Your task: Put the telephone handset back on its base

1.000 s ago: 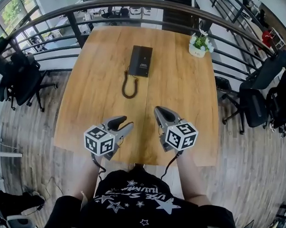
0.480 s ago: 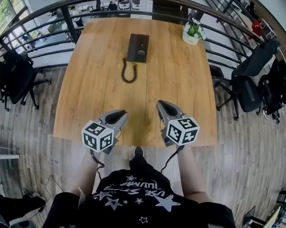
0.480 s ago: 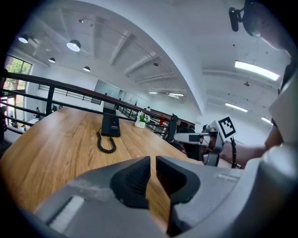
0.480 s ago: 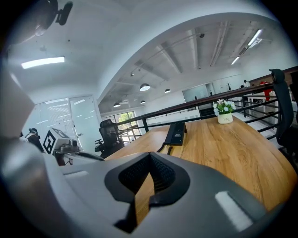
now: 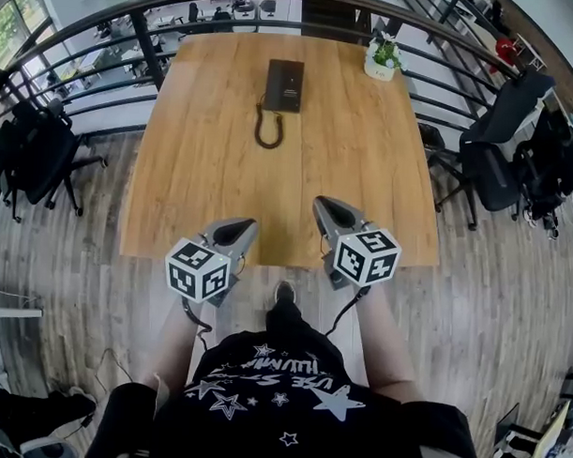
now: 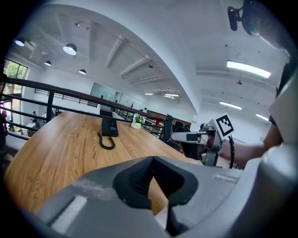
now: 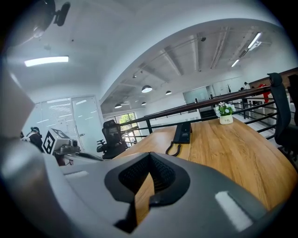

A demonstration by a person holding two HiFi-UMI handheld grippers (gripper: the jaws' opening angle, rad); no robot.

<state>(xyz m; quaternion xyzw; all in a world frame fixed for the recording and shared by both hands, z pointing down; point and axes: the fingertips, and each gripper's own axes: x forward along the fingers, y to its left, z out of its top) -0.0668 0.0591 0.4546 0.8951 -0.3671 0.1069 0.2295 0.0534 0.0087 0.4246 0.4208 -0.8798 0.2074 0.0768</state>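
Left claw (image 5: 234,230), just closed, and right claw (image 5: 326,209), seemingly closed, hang well short of telephone (image 5: 284,85).

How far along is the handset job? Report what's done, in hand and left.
Done, apparently: the telephone sits at the far end of the table as one compact block, only its coiled cord lying loose, so the handset seems seated, though too small to confirm. In hand: nothing; the left gripper and right gripper are shut and empty at its near edge. Left: apparently nothing.
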